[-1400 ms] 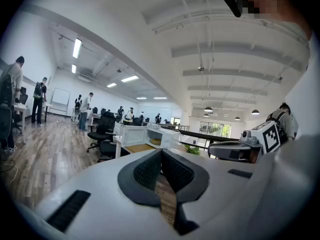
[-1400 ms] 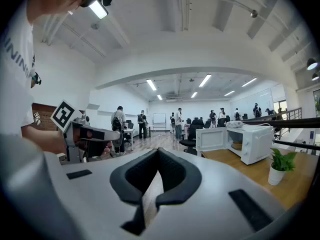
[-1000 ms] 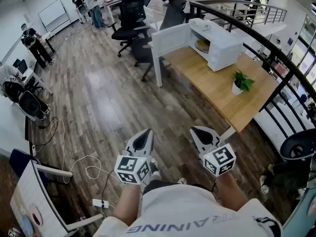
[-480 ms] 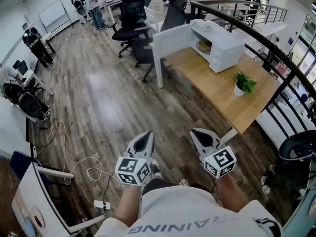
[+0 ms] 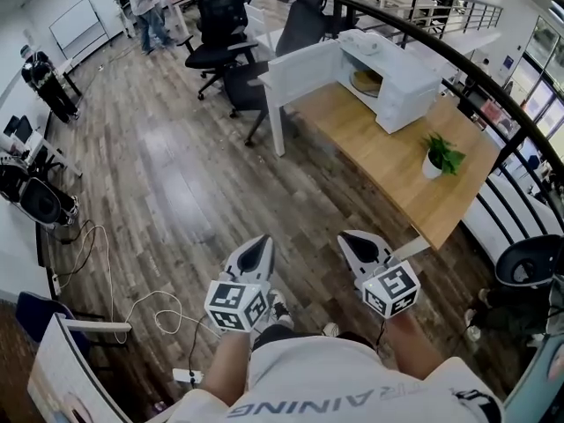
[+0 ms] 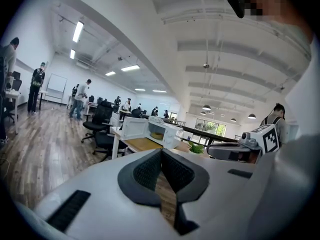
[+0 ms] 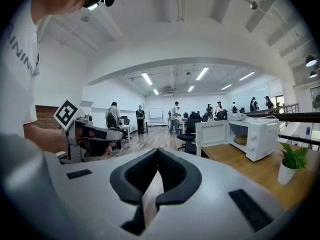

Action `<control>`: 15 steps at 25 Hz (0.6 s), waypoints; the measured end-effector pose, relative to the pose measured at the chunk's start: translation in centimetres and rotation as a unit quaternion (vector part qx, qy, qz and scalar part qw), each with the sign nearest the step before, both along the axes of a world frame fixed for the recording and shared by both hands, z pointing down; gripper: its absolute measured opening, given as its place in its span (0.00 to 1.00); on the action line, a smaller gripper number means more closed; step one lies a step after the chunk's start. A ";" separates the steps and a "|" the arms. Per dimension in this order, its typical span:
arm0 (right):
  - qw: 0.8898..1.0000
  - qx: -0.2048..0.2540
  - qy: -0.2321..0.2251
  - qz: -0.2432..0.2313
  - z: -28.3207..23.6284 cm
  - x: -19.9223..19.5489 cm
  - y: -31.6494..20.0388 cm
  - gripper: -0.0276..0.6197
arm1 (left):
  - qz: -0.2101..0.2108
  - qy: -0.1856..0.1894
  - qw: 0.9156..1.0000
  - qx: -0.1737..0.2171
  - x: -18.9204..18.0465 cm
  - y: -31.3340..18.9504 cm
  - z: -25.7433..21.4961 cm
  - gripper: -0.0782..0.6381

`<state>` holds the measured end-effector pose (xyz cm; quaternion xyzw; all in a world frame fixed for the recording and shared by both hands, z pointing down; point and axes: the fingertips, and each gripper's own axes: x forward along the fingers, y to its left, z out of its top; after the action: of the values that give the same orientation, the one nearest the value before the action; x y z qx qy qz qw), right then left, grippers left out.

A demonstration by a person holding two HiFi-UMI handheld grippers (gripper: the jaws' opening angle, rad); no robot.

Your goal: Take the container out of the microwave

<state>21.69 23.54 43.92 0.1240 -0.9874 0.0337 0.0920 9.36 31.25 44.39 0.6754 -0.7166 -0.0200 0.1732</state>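
Though the microwave (image 5: pixel 412 85) stands open, its container (image 5: pixel 365 82) barely shows, with left tool (image 5: pixel 256 244) and right tool (image 5: pixel 359 240) both closed.

Open office. Dark wood-plank floor (image 5: pixel 176 174), glossy with reflected light. Light wooden desk (image 5: pixel 388 166) on white legs, small potted plant (image 5: pixel 441 154) on top. Black office chairs (image 5: pixel 216 20) beyond desk. Curved black railing (image 5: pixel 493 89) at right. Whiteboard (image 5: pixel 72 25) by far white wall. Ceiling strip lights (image 6: pixel 77 31) lit.

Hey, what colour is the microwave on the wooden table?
White. The microwave shows best in the head view.
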 end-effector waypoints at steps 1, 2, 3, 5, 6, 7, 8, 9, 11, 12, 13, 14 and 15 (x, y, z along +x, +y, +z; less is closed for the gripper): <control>1.000 0.005 0.002 0.001 -0.2 -1.0 -0.6 0.08 | 0.000 0.000 1.000 0.000 -1.1 -0.5 0.0 0.15; 1.000 0.012 0.006 0.001 -0.2 -2.1 -1.1 0.08 | -0.001 0.002 1.000 0.001 -2.2 -0.9 0.1 0.15; 1.000 0.020 0.010 0.001 -0.3 -3.3 -1.5 0.08 | -0.003 0.004 1.000 0.002 -3.5 -1.3 0.2 0.15; 0.999 0.034 0.019 -0.003 -0.4 -5.6 -2.1 0.08 | -0.005 0.009 1.000 0.004 -5.7 -2.1 0.2 0.15; 0.999 0.037 0.023 -0.004 -0.4 -6.6 -2.4 0.08 | -0.004 0.011 1.000 0.005 -6.6 -2.4 0.2 0.15; 0.999 0.039 0.026 -0.004 -0.4 -7.5 -2.8 0.08 | -0.002 0.013 1.000 0.006 -7.5 -2.8 0.3 0.15; 0.999 0.040 0.029 -0.002 -0.3 -8.4 -3.1 0.08 | -0.001 0.015 1.000 0.007 -8.2 -3.1 0.4 0.15; 0.999 0.042 0.031 -0.001 -0.3 -9.3 -3.5 0.08 | 0.001 0.016 1.000 0.007 -9.0 -3.4 0.4 0.15; 0.998 0.048 0.037 0.002 -0.1 -11.0 -3.9 0.08 | 0.005 0.017 1.000 0.008 -10.7 -4.1 0.5 0.15; 0.998 0.050 0.039 0.003 -0.1 -11.9 -4.1 0.08 | 0.007 0.016 1.000 0.009 -11.5 -4.3 0.5 0.15; 0.998 0.051 0.041 0.005 -0.1 -12.7 -4.3 0.08 | 0.009 0.015 1.000 0.009 -12.4 -4.6 0.5 0.15; 0.998 0.052 0.041 0.009 -0.1 -13.6 -4.5 0.08 | 0.013 0.012 1.000 0.009 -13.2 -4.9 0.5 0.15; 0.998 0.052 0.040 0.014 -0.1 -14.3 -4.8 0.08 | 0.016 0.009 1.000 0.009 -13.9 -5.2 0.4 0.15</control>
<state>7.41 18.76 43.78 0.1432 -0.9816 -0.0214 0.1247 -4.57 26.04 44.82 0.6883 -0.7037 -0.0300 0.1735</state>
